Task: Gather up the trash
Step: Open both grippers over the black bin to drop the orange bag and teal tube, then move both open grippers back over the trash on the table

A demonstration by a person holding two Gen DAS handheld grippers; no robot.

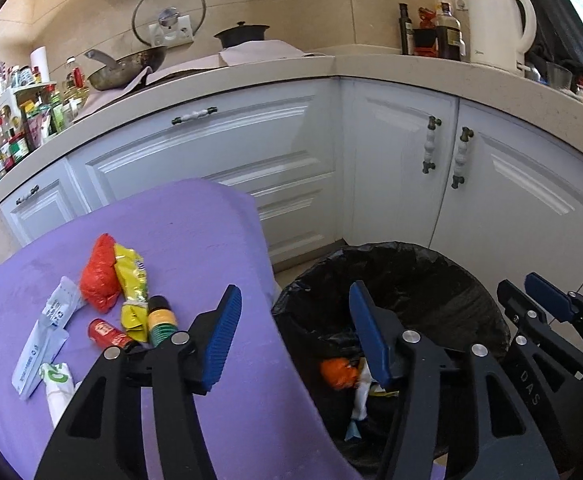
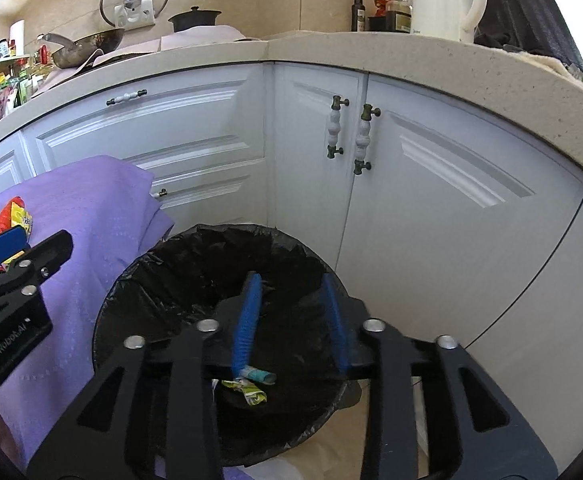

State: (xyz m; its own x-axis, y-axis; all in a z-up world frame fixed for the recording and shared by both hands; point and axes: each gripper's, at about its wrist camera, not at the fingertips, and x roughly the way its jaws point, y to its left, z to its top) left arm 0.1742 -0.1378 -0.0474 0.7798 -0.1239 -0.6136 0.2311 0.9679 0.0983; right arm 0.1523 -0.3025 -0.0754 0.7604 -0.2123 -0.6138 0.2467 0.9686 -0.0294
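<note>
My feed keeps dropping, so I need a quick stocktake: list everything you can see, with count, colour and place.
Bin: one, black liner, on the floor right of the purple surface; some trash inside.
Purple cloth: one, covering the surface on the left.
Red bag: one, on the cloth.
Yellow wrapper: one, beside the red bag.
Small bottle: one, yellow and green, black cap, on the cloth.
White wrappers: several, left part of the cloth.
Kettle: one, white, on the counter.
Pan: one, dark, on the counter.
Left hand-held gripper: open, empty.
Right hand-held gripper: open, above the bin.
</note>
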